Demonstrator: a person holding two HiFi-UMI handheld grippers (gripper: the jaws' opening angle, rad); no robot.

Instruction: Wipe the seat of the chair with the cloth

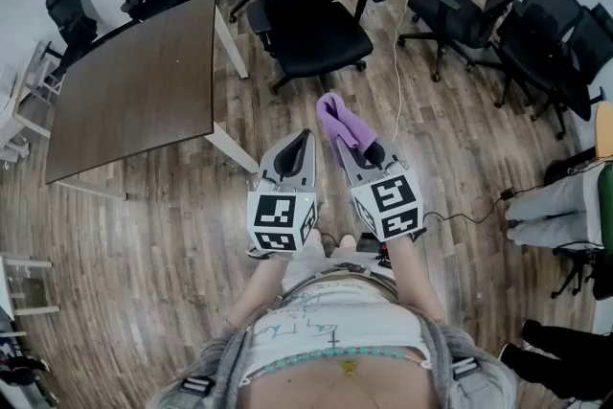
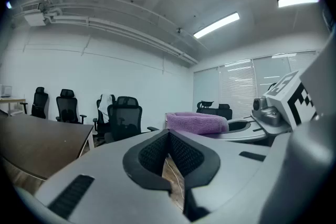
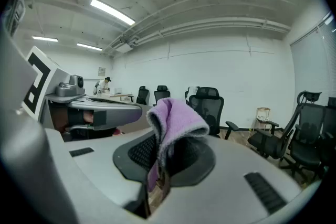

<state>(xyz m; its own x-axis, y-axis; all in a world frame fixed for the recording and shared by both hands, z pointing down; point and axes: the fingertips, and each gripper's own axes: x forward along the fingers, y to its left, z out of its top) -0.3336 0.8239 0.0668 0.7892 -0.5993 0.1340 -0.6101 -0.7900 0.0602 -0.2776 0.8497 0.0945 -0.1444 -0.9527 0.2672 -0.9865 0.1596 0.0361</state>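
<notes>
1. The purple cloth (image 1: 343, 122) is in your right gripper (image 1: 345, 148). It sticks up past the tips, bunched and folded over at the top, held in the air and touching nothing else.
2. In the right gripper view, the fingers (image 3: 136, 152) are clamped on the cloth (image 3: 173, 118). A fold drapes over the tips and a thin strip hangs down between the pads.
3. Your left gripper (image 1: 305, 141) is just beside the right one, on its left and level with it. In the left gripper view, its fingers (image 2: 152, 155) meet at the tips with nothing between them. Only floor shows through the slot lower down.
4. The black chair (image 1: 316, 34) stands ahead of both grippers, well apart from them. Its seat (image 1: 321, 43) is bare and faces you, with the mesh back behind it.
5. The cloth lies between you and that seat, not touching it.
6. The brown counter (image 1: 134, 91) is to the left of the chair, and one of its white legs stands near the chair's base.
7. More black chairs (image 1: 536, 34) are grouped to the right.
8. A white cable (image 1: 397, 62) trails across the wooden floor (image 1: 172, 244) on the right of the chair.
</notes>
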